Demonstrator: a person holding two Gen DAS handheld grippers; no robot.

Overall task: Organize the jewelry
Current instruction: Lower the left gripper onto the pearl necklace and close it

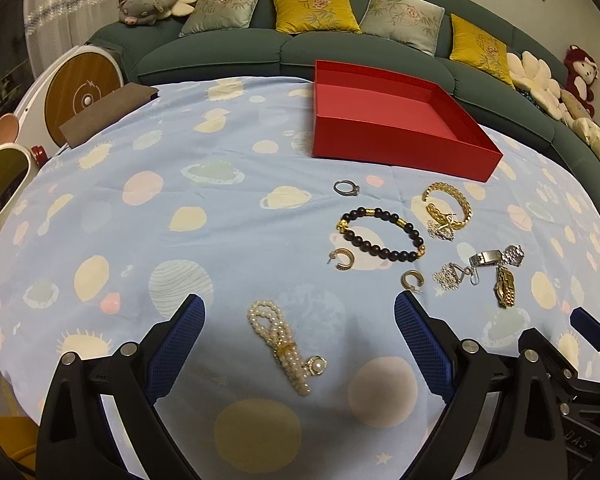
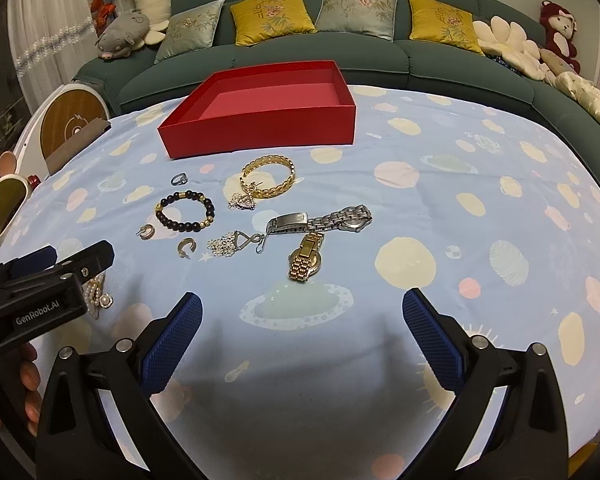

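We have barely begun: the red box (image 1: 400, 136) is empty and all the jewelry lies on the desk (image 1: 180, 184). Both grippers' fingers are spread apart, the left gripper (image 1: 300, 320) over the pearl bracelet (image 1: 286, 346).

Behind your table runs a dark green sofa (image 2: 380, 46) carrying yellow cushions (image 2: 274, 16) and grey-green cushions (image 2: 358, 10) side by side. A grey plush pig (image 1: 148, 2) slumps on its left arm — a red plush monkey (image 2: 560, 30) sits at the far right end. Under everything lies a pale blue planet-print cloth (image 2: 440, 208).
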